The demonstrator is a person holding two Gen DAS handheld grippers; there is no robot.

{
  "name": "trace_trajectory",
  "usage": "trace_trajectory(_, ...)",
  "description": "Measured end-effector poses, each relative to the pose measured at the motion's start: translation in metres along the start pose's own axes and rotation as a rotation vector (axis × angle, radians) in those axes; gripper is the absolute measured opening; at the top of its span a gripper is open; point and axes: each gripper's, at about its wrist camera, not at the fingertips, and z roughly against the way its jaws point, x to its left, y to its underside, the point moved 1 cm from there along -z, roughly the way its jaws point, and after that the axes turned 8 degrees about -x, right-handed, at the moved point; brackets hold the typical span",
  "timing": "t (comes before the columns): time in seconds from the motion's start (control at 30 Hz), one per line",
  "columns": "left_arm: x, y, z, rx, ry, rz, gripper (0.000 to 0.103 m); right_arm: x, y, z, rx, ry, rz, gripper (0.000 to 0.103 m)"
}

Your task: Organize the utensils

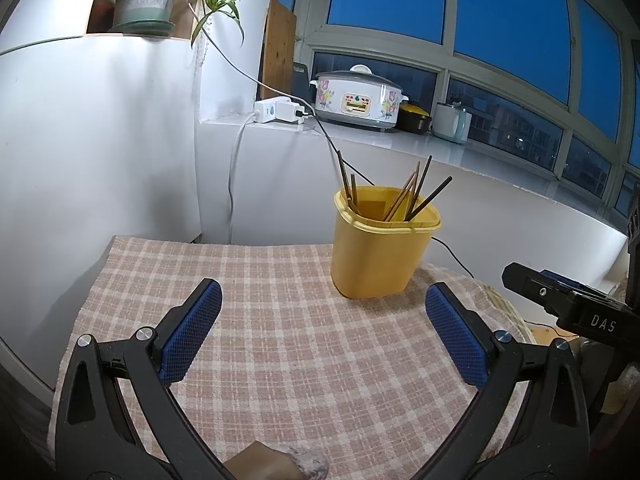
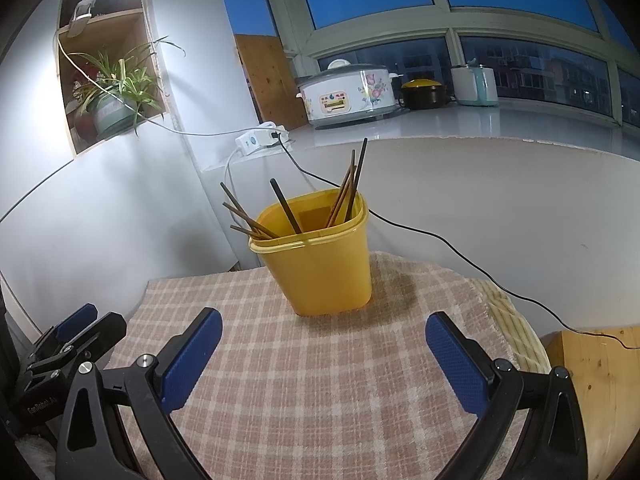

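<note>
Jaws wide, clear of cup [image 1: 382, 248].

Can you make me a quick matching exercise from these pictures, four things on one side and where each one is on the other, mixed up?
Things:
1. chopsticks
2. yellow tub
3. potted plant
4. rice cooker

Places:
A. in the wall shelf nook
B. on the window counter
C. standing inside the tub
D. on the checked cloth

Pairs: 1-C, 2-D, 3-A, 4-B
</note>
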Motion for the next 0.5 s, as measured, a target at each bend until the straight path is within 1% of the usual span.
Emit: trace_trajectory(0.5, 0.0002, 0.0019, -0.0024, -0.006, -0.012, -0.006, 0.103, -0.0035, 0.0034, -0.0024, 0.009, 0.010, -0.017, 0.103)
